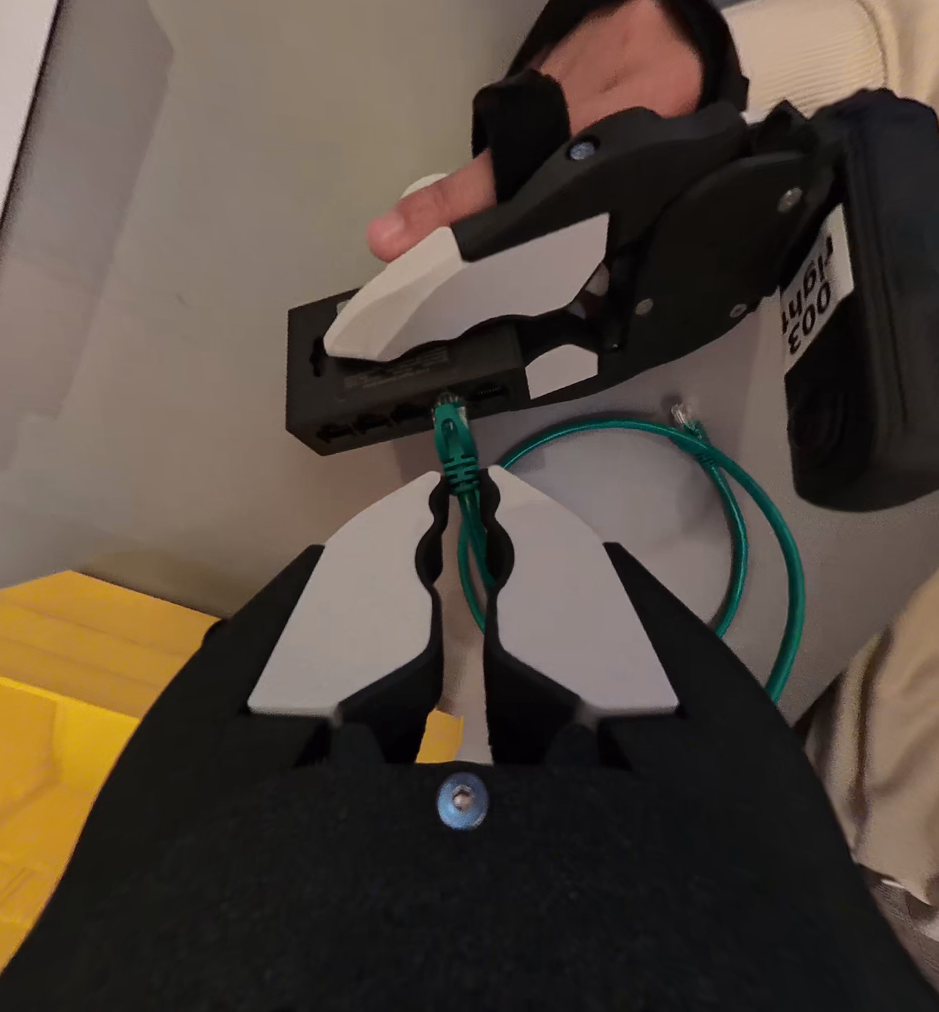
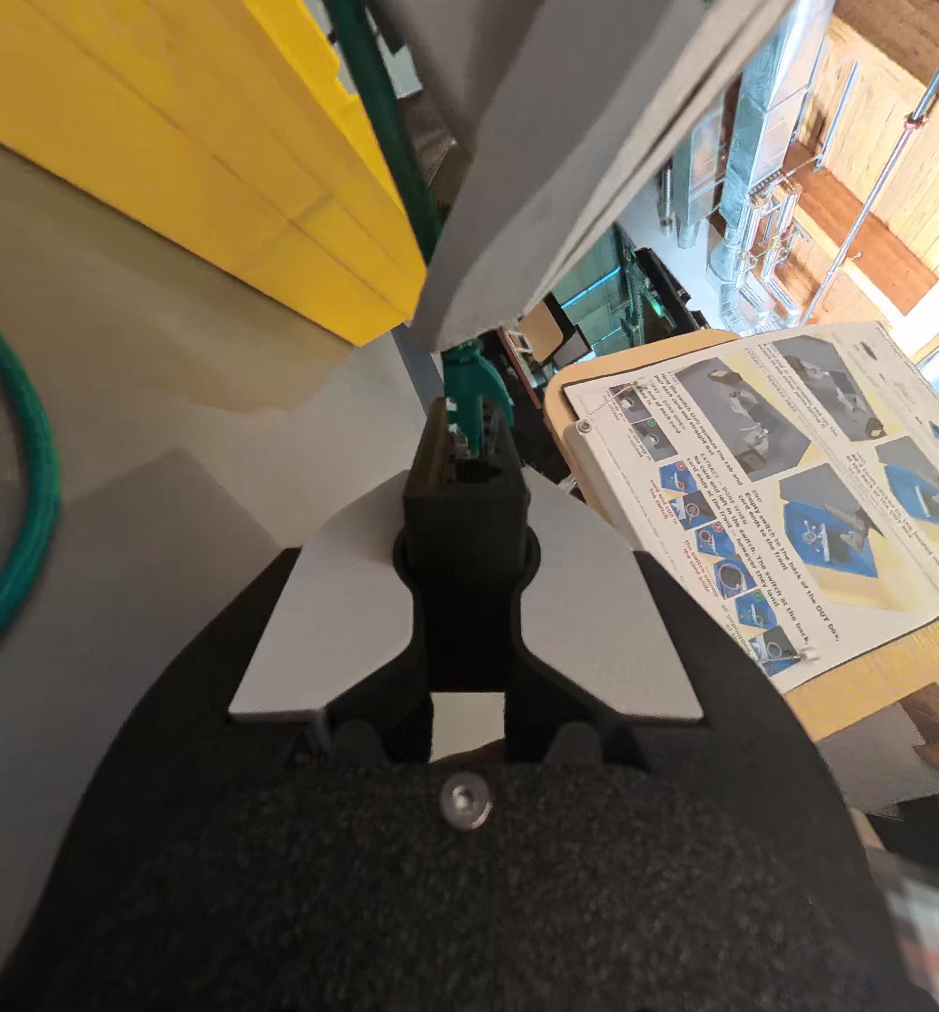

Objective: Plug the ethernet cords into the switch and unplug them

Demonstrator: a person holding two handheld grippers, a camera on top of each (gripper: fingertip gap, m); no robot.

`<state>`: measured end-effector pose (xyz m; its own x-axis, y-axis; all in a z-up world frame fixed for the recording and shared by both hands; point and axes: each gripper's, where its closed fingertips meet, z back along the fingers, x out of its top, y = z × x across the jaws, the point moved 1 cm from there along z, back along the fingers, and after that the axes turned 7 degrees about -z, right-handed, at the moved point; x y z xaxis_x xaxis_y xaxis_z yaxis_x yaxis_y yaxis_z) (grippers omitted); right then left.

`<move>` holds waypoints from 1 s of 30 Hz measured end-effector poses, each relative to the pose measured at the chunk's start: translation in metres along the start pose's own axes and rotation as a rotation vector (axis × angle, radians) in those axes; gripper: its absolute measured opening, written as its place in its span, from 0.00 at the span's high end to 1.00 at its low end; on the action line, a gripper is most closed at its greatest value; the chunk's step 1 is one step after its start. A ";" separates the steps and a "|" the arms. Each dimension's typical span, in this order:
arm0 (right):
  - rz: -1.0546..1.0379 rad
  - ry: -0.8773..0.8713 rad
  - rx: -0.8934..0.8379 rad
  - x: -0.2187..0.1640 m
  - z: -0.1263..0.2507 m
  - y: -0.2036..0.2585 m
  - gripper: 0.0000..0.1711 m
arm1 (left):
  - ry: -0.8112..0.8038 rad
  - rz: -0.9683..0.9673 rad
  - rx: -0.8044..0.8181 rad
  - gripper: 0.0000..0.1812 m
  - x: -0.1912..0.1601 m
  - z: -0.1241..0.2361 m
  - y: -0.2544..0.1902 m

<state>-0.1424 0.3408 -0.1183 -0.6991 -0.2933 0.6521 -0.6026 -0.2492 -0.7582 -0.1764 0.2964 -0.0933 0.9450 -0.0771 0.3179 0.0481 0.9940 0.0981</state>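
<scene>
Left tongs (image 1: 464, 482) are clamped on the green cord (image 1: 774, 553), pinching it right behind the plug (image 1: 452, 424), on the ribbed boot. Straight ahead of those tips the plug sits at one of the ports along the front face of the black switch (image 1: 401, 394); can't really tell if it's fully seated or just at the mouth, it's a bit dark in there. Behind the grip the cord runs back between the fingers, then loops wide off to the right of the left tongs over the pale table (image 1: 182, 383), and its other plug (image 1: 686, 419) lies loose on the table just right of the switch, under the right tongs (image 1: 341, 339). Those come in from the upper right with a person's hand (image 1: 609, 87) in a black fingerless glove on them, and they're gripping the switch by its top and bottom, one white finger flat across the top. From the right wrist view the right tongs (image 2: 464, 493) have the switch (image 2: 464, 525) wedged end-on between the fingers, and just past it you see the green plug (image 2: 470, 383) and a left finger (image 2: 566, 191) beyond. Yellow bin (image 1: 46, 739) sits to the lower left of the left tongs, and an instruction sheet (image 2: 785, 482) on a board is off to the right of the right tongs.
</scene>
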 end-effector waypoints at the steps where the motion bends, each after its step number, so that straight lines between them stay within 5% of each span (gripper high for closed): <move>1: 0.000 -0.011 0.004 0.002 0.001 0.000 0.83 | -0.016 -0.013 0.010 0.95 -0.001 0.000 -0.001; 13: -0.133 -0.065 0.050 0.012 0.005 0.004 0.83 | -0.347 0.045 0.131 0.95 0.005 0.008 -0.006; 30: -0.128 -0.017 0.063 0.010 0.000 0.008 0.82 | -0.394 0.053 0.156 0.95 0.001 0.005 -0.005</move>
<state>-0.1542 0.3362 -0.1179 -0.6108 -0.2711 0.7439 -0.6611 -0.3425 -0.6676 -0.1774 0.2914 -0.0890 0.7476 -0.0799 0.6593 -0.0754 0.9761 0.2038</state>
